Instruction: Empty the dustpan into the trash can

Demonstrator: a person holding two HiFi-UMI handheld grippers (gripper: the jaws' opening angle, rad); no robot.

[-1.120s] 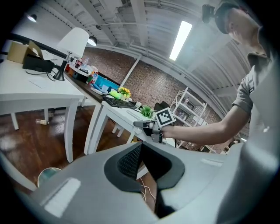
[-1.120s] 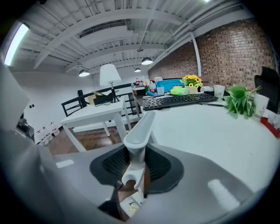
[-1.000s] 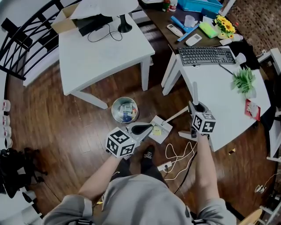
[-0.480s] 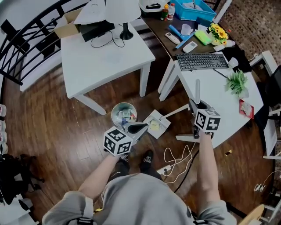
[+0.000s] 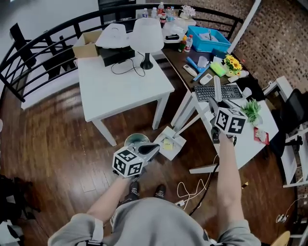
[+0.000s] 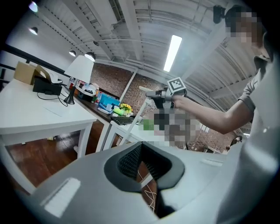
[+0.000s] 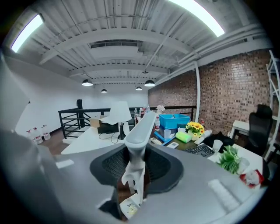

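the right gripper [image 5: 215,103] has its jaws partway closed around the white handle [image 7: 139,127] of the dustpan [image 5: 169,143]. the pan hangs tilted over the wood floor [image 5: 72,158] with a yellow scrap [image 5: 167,142] in it, just at 3 o'clock of the trash can [image 5: 136,140]. the left gripper [image 5: 152,149] has its jaws shut on nothing, and its tip overlaps the can at 5 o'clock.

white cables [image 5: 192,185] lie at 5 o'clock of the pan. a white counter [image 5: 120,91] with a lamp [image 5: 147,38] stands at 11 o'clock. a second counter [image 5: 245,144] with a keyboard [image 5: 228,91] is at 2 o'clock. labels on the bottles [image 5: 161,12] are too small to read.
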